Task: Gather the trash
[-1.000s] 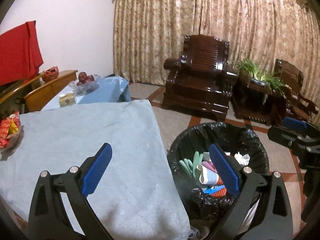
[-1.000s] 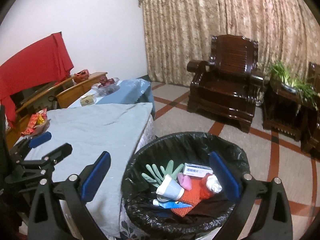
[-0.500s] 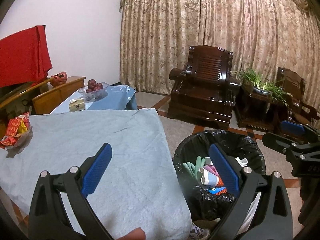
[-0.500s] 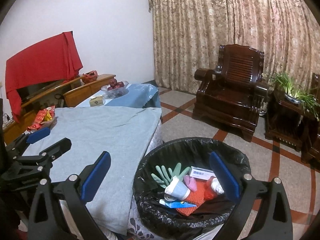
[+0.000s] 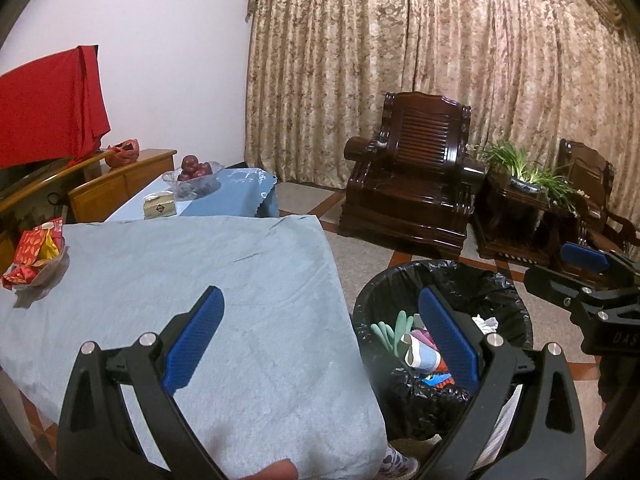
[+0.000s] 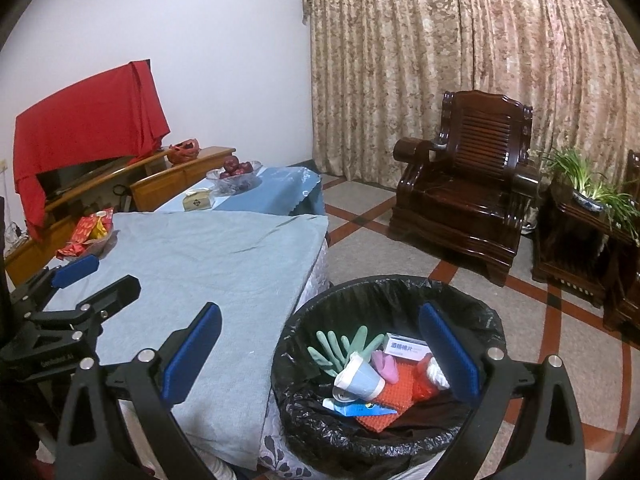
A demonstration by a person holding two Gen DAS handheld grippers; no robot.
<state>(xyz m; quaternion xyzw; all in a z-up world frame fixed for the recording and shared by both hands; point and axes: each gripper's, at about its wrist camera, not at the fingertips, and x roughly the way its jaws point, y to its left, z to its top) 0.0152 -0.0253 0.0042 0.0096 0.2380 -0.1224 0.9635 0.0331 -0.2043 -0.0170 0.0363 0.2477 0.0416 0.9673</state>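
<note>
Right wrist view: my right tool (image 6: 320, 354) and left tool (image 5: 322, 336) gape wide, empty, above the lined trash bin (image 6: 486, 316).

The right gripper (image 6: 320, 354) is wide open and empty. Under its right finger sits the trash bin (image 6: 486, 320), holding a cup (image 6: 358, 378) and green gloves (image 6: 340, 346).

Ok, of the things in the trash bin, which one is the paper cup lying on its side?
The white and blue paper cup in the bin, tipped over before the green gloves.
</note>
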